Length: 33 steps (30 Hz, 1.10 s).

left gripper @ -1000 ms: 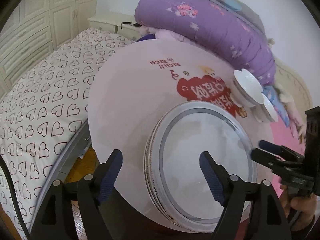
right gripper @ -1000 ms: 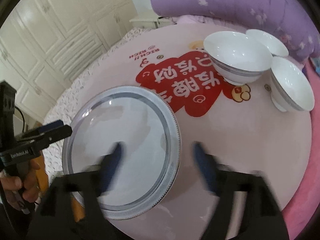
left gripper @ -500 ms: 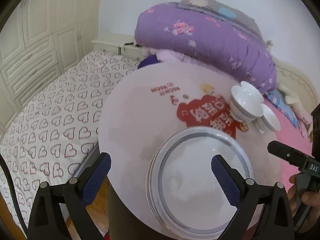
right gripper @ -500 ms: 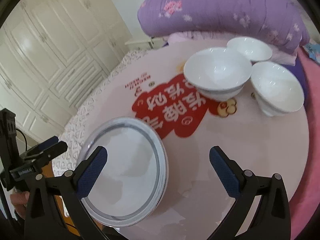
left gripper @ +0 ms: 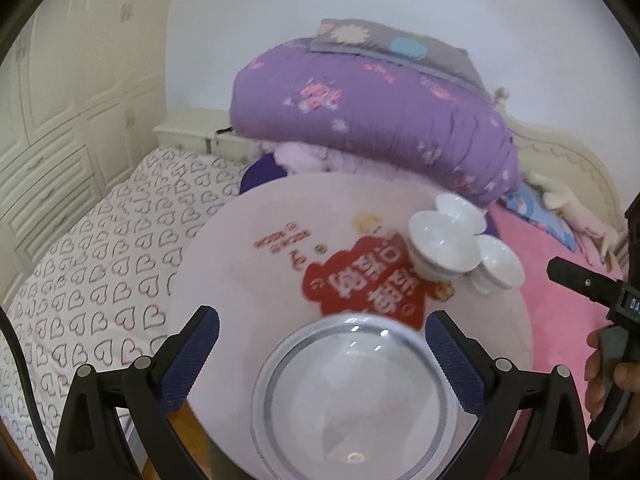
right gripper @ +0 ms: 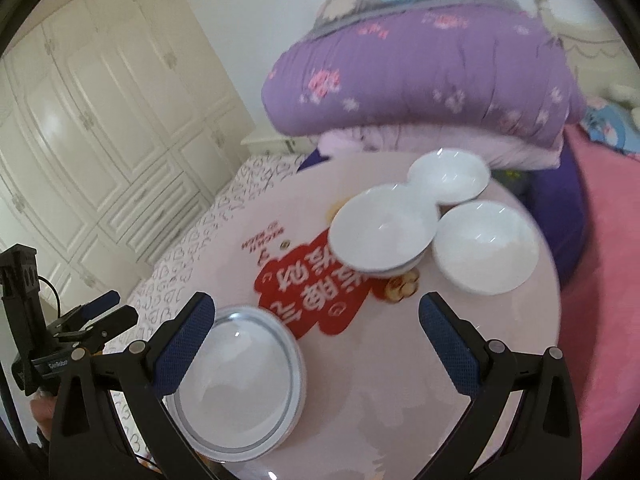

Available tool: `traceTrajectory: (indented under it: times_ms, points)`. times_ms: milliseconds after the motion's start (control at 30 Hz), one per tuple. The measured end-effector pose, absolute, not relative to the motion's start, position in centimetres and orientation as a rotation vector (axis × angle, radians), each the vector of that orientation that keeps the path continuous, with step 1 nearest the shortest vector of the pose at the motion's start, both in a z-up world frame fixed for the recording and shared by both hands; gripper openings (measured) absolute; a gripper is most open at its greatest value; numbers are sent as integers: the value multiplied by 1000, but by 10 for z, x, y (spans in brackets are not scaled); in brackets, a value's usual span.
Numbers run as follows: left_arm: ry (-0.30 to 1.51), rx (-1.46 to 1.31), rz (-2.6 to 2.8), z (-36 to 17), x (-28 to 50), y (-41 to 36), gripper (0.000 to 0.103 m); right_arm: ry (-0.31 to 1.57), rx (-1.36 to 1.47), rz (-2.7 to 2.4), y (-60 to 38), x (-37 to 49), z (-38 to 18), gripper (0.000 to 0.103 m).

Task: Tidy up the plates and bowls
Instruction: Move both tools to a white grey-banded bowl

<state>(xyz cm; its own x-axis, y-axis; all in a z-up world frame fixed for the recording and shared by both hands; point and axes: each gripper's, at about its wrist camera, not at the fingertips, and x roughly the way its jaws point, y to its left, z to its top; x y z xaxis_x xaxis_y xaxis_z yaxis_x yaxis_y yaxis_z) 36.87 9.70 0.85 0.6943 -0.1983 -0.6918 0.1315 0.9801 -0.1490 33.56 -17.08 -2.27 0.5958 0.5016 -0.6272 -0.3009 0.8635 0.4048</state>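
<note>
A stack of grey-rimmed plates (left gripper: 352, 396) (right gripper: 240, 384) lies at the near edge of a round pink table (left gripper: 248, 280) (right gripper: 400, 380) with a red print. Three white bowls stand at the far right: a large one (left gripper: 444, 244) (right gripper: 380, 232), one behind it (left gripper: 456, 204) (right gripper: 448, 176), one to its right (left gripper: 496, 268) (right gripper: 486, 248). My left gripper (left gripper: 322, 356) hovers open above the plates, touching nothing. My right gripper (right gripper: 320, 344) is open above the table between plates and bowls, holding nothing. Each shows in the other's view: the left gripper (right gripper: 100, 312), the right gripper (left gripper: 584, 284).
A bed with a heart-print sheet (left gripper: 100, 272) lies left of the table. A rolled purple quilt (left gripper: 380, 128) (right gripper: 420, 80) is piled behind it, and a pink blanket (left gripper: 560, 280) lies to the right. White wardrobe doors (right gripper: 100, 120) and a nightstand (left gripper: 188, 132) stand at the back left.
Both grippers have risen and pulled back from the plates, so more of the table and room shows. Their jaws have spread wider. The plates and bowls have stayed in place.
</note>
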Motion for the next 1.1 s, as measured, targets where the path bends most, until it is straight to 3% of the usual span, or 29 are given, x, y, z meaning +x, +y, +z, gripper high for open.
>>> traceTrajectory:
  times_ms: [400,767,1100]
  points:
    - [828,-134,-303,13,438,65,102,808,291,352,-225,368,-17,103]
    - [1015,-228,-384,-23,544,24,101,919,300,347,-227,439,-49,103]
    - [1122,-221,-387,-68,610,-15,96,986,330,264,-252,453,-81,103]
